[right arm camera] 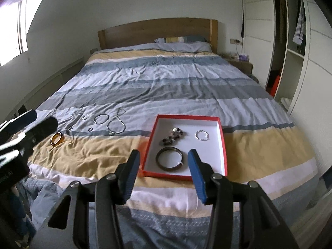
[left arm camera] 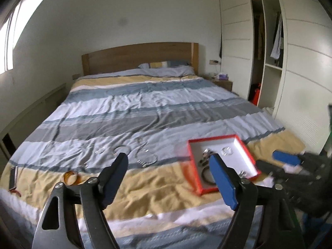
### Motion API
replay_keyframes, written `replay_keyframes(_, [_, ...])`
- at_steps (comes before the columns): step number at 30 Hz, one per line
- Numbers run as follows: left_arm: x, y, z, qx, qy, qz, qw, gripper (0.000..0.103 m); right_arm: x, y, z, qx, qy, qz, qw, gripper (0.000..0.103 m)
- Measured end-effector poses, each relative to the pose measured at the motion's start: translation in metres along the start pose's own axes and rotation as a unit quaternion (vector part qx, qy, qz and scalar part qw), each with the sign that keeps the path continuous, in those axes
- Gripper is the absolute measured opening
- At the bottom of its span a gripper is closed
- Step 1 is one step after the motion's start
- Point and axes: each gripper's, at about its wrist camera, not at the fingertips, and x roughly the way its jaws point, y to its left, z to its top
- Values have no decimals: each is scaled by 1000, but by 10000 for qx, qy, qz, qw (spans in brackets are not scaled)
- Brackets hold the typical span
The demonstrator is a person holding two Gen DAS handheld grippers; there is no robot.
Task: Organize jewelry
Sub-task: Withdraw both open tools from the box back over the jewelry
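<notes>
Both grippers were held above the foot of the striped bed (right arm camera: pixel 186 87). The left gripper (left arm camera: pixel 169 170) and the right gripper (right arm camera: pixel 164 161) were each spread wide, with nothing held. The red box (right arm camera: pixel 221 137) lay on the bedding and contained a dark bangle (right arm camera: pixel 169 158), a beaded bracelet (right arm camera: pixel 172 138) and a silver bracelet (right arm camera: pixel 201 135). An amber bangle (right arm camera: pixel 56 138) and several silver bracelets (right arm camera: pixel 116 125) lay loose on the bedding, well left of the box.
</notes>
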Motion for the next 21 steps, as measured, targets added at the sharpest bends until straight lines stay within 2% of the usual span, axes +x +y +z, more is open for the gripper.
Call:
replay_keyframes(4, [-13,17,-13,-59,198,9,9998,87,-23,22,-5,-220,-180,-89,9996,46])
replay_keyframes(8, [-26,30,-25,-210,267,-61,9994,97,-42,44,-9,-543,-374,-148,9977,47])
replay_keyframes(10, [-35,35,-30,-245,224,21,9994,99,-51,55,-10,-722,-471,-170,9961,47])
replay_keyframes(16, [-46,47,-38,-333,173,167,9992,100,-70,84,-14,-1121,-715,-178,9910,47])
replay_keyframes(21, [-51,65,-46,-442,-35,534,9976,100,-73,96,-16,-1271,-758,-138,9889,47])
